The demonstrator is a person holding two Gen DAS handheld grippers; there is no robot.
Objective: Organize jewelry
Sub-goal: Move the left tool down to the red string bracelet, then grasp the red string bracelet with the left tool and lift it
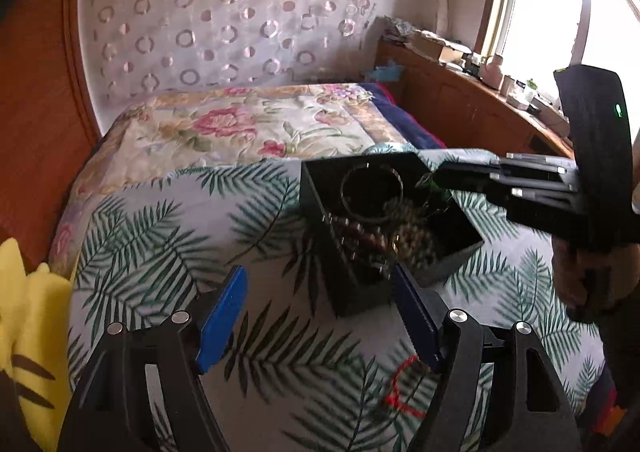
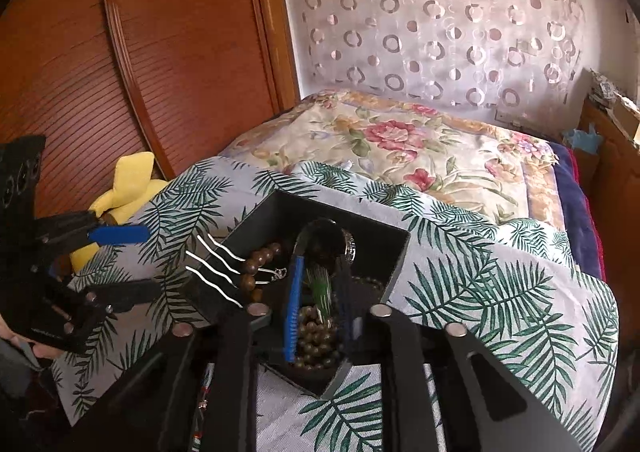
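A black open jewelry box (image 1: 360,292) sits on a palm-leaf cloth; it also shows in the right wrist view (image 2: 396,252). It holds a metal bangle (image 1: 370,192), brown bead bracelets (image 1: 360,232) and small dark beads (image 2: 316,344). Silver wavy hairpins (image 2: 216,256) lie over its left rim. My right gripper (image 2: 320,292) is over the box, its jaws nearly closed around a green piece (image 2: 320,292). My left gripper (image 1: 320,316) is open and empty just in front of the box. A red cord (image 1: 400,384) lies on the cloth by its right finger.
The cloth covers a bed with a floral quilt (image 1: 240,124). A yellow plush toy (image 1: 32,324) lies at the left edge. A wooden wardrobe (image 2: 120,52) stands left, and a cluttered wooden counter (image 1: 460,92) runs under the window at the right.
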